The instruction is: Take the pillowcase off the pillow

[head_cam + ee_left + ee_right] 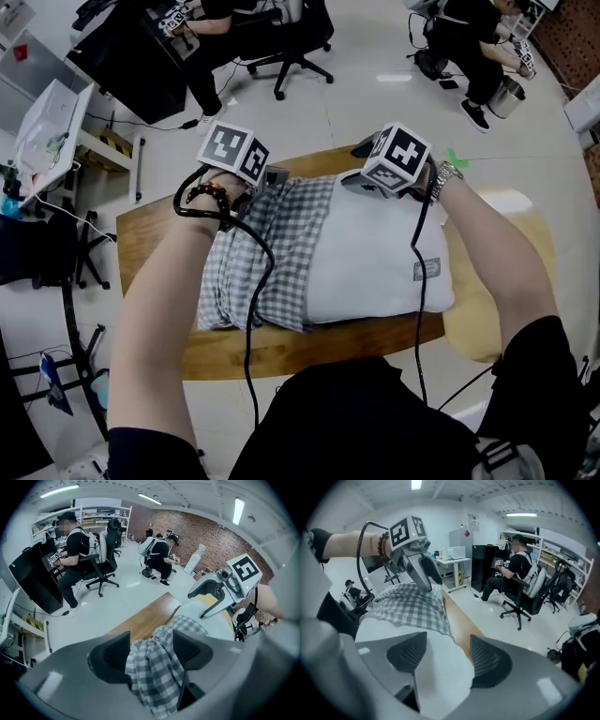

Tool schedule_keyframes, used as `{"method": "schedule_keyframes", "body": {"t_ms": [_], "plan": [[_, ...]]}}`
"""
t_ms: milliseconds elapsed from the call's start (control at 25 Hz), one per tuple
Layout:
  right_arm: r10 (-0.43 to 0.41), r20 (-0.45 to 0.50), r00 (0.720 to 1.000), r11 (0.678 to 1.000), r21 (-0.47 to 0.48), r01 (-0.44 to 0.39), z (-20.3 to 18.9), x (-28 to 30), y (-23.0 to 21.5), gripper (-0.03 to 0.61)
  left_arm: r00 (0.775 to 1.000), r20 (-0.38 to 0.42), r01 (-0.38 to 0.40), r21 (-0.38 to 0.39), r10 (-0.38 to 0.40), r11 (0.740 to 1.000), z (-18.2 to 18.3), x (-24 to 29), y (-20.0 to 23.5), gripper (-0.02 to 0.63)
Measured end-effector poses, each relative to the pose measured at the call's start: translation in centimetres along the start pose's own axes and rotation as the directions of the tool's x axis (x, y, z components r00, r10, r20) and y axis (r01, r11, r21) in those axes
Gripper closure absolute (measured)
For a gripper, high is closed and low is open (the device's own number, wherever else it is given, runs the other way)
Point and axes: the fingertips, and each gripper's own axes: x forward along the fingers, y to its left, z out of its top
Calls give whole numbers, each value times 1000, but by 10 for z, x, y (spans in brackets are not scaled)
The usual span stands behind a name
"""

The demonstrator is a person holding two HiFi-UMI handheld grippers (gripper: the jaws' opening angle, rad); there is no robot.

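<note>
Clearly the stripping is partway done. The checked pillowcase [267, 253] is bunched over the left part of the white pillow [375, 262], and the pillow's right part already lies bare on the wooden table [155, 244].

The left gripper [151, 638] hangs over the far edge of the gathered cloth. Its fingers [110, 656] stand wide apart, with a ridge of checked fabric rising between them but not pinched. The right gripper [448, 639] sits at the far edge of the bare pillow. Its fingers [487, 658] are also spread wide, straddling a bulge of white pillow without clamping it. Neither gripper has hold of anything.

I judge the step in hand to be taking a pair of grips: one on the case, one on the pillow itself.

The next move calls for both sets of fingers to close firmly. The left should take only the checked cloth and the right a good fold of stuffing. Then the two need pulling apart along the table, the case towards the left, so the remaining sleeve slides off rather than dragging the pillow along.
</note>
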Motion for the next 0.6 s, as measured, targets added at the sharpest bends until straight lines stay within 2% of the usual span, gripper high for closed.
{"method": "schedule_keyframes", "body": {"t_ms": [200,400,600], "plan": [[131,-43,990,991,40,-129,-3,14,-10,270,991,-130,24,5,-23,1000,-1,20,11,324],[205,-87,975,977,83,-198,-4,29,-18,267,963,-267,54,19,-47,998,-11,37,23,331],[274,-123,954,955,149,-255,-20,44,-11,291,944,-330,50,47,-32,998,-22,49,28,430]]}}
